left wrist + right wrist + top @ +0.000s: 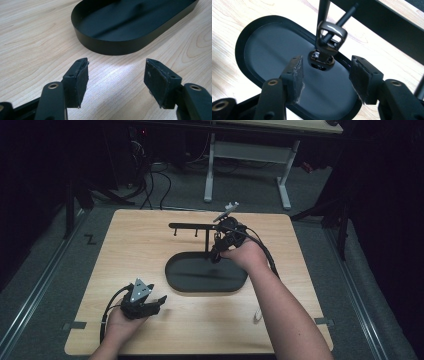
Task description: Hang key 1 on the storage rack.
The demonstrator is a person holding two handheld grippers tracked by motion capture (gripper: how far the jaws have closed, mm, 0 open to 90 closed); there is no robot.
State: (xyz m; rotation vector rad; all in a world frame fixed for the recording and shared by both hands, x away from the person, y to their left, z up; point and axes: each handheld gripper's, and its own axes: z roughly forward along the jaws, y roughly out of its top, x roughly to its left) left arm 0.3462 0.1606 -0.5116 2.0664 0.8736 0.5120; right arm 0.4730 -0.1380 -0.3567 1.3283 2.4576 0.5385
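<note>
My right tool [325, 72] stands open just before the metal ring [331, 37], which hangs on a peg of the stand over the black tray [274, 47] (far counter half); my left tool [116, 75], open, rests well apart.

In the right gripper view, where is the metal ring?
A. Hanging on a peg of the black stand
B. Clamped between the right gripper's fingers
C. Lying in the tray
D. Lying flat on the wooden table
A: the ring hangs from a peg of the stand, beyond the open right gripper, above the tray.
</note>
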